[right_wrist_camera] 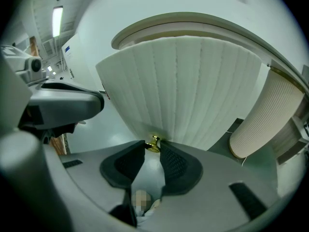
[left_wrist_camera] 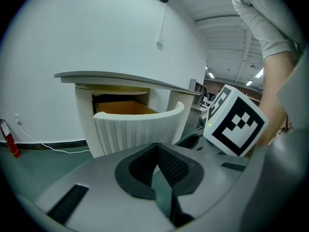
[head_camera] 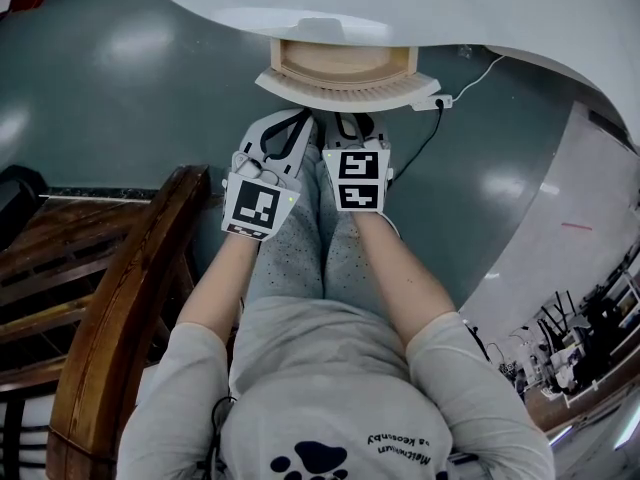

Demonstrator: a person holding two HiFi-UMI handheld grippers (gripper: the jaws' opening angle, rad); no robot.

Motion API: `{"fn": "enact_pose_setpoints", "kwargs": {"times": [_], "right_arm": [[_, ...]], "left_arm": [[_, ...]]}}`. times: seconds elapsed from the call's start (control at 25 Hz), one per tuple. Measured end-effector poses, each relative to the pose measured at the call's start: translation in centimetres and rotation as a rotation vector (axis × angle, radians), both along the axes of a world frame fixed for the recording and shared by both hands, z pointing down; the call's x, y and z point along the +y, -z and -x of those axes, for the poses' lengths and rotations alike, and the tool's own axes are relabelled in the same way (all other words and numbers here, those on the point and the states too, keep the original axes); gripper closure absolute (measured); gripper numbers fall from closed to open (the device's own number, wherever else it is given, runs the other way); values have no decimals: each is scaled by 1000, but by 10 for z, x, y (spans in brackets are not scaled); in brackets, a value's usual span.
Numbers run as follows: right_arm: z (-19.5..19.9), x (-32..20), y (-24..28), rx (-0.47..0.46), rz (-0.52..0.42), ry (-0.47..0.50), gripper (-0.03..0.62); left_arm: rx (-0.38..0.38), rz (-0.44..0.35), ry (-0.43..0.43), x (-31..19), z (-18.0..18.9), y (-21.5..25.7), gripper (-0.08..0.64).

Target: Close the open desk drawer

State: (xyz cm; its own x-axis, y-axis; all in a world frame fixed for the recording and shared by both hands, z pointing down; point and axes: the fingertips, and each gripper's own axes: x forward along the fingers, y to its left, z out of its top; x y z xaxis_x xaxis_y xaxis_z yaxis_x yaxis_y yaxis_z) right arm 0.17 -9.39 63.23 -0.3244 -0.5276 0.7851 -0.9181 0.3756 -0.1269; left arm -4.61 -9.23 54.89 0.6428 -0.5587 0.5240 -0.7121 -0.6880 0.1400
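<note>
The white desk [head_camera: 420,8] has its drawer [head_camera: 345,63] pulled out, showing a wooden inside and a curved ribbed front [head_camera: 345,90]. In the right gripper view that front [right_wrist_camera: 193,86] fills the frame, with a small gold knob [right_wrist_camera: 153,143] at its lower edge. My right gripper [right_wrist_camera: 153,145] has the knob between its fingertips, which touch it on both sides. My left gripper [left_wrist_camera: 157,146] is shut with nothing in it, a little short of the drawer front [left_wrist_camera: 137,124]. From the head view both grippers, left [head_camera: 292,128] and right [head_camera: 352,128], sit side by side just below the drawer.
A dark wooden chair [head_camera: 120,298] stands close at the left. A white cable with a plug [head_camera: 440,101] lies on the floor to the right of the drawer. The desk's ribbed leg [right_wrist_camera: 263,120] is to the right. A red extinguisher [left_wrist_camera: 9,139] stands by the wall.
</note>
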Motion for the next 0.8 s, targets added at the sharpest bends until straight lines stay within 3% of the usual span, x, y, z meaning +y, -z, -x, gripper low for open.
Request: {"fn": "enact_pose_setpoints", "kwargs": {"times": [0.8], "right_arm": [[5, -38, 3, -15, -15, 16, 485]], "left_arm": [[22, 6, 42, -41, -1, -3, 554]]}}
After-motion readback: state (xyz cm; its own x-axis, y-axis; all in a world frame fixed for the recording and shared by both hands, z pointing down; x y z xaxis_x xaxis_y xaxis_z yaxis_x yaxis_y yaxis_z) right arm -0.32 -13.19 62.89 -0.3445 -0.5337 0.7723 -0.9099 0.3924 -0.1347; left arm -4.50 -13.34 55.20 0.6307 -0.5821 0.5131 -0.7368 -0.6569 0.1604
